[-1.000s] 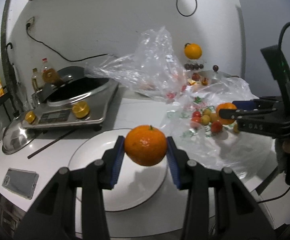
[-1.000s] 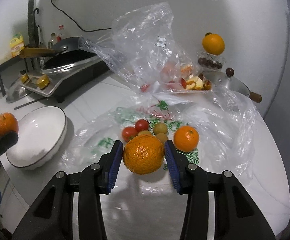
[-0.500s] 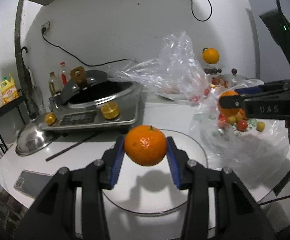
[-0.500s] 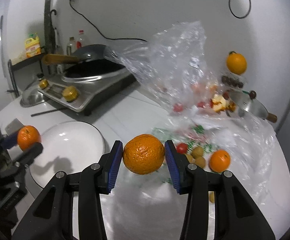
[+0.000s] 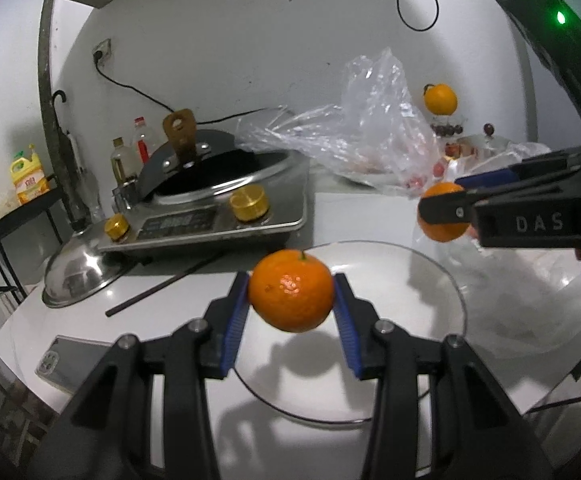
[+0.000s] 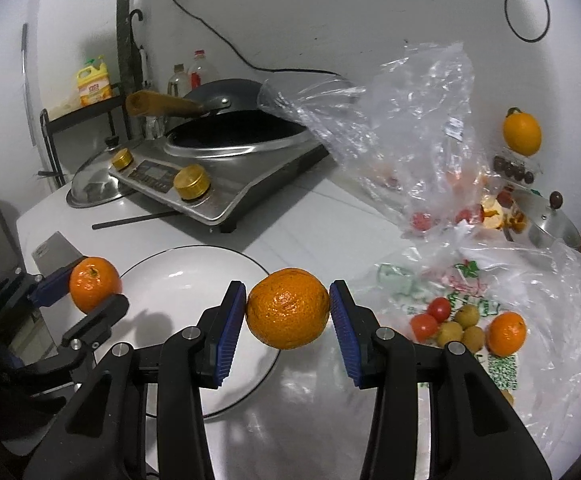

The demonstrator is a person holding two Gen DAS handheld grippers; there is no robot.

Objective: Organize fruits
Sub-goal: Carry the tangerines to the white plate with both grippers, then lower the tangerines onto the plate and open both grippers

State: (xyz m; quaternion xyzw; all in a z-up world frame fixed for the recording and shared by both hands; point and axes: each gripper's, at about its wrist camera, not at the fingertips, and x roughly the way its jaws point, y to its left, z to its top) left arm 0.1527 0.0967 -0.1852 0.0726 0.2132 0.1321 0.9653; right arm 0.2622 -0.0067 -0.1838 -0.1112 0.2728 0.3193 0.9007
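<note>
My left gripper (image 5: 290,300) is shut on a smooth orange (image 5: 290,290), held in the air over the white plate (image 5: 430,280). My right gripper (image 6: 288,316) is shut on a bumpier orange (image 6: 287,314), hanging just above the plate's (image 6: 194,272) right rim. Each view shows the other gripper too: the right one (image 5: 442,208) comes in from the right, the left one (image 6: 90,292) from the left. A third orange (image 6: 506,333), small red tomatoes (image 6: 430,318) and yellowish round fruits (image 6: 460,324) lie on a flattened plastic bag (image 6: 550,300) to the right.
A steel cooktop (image 5: 210,224) with a dark wok stands behind the plate, a metal lid (image 5: 78,276) and a black chopstick (image 5: 162,284) beside it. A phone (image 5: 70,360) lies at the table's front left. A puffed clear bag (image 6: 410,120), another orange (image 6: 521,134) and a pan lid (image 6: 546,224) sit at the back right.
Both grippers have carried their oranges toward the plate: the left one now hangs over it, lower than before, and the right one has come leftward from the bag to the plate's rim.
</note>
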